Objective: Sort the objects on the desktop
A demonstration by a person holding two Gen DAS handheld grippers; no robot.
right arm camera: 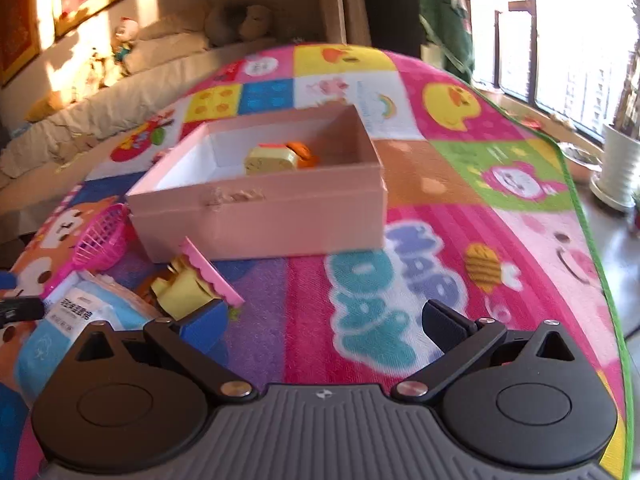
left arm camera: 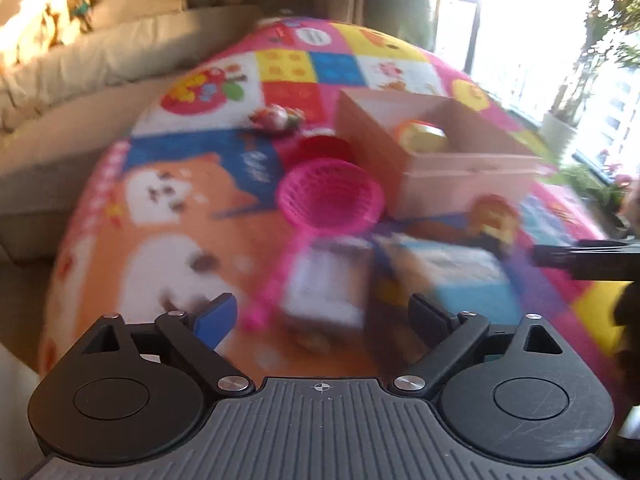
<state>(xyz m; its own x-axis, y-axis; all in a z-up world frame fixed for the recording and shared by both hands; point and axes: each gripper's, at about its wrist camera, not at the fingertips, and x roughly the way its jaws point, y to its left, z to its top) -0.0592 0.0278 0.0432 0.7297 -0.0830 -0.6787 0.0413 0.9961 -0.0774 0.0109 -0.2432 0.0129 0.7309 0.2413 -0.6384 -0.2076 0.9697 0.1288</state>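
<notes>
A pink cardboard box stands open on the colourful play mat, with a yellow toy and an orange piece inside; the box also shows in the left wrist view. My left gripper is open, low over a white and brown packet and a light-blue tissue pack. My right gripper is open and empty over the mat, with a yellow toy with a pink scalloped top by its left finger.
A pink mesh basket with a handle, a red bowl and a small pink toy lie left of the box. An orange-yellow toy sits at the box's near corner. A beige sofa runs along the left. A white plant pot stands right.
</notes>
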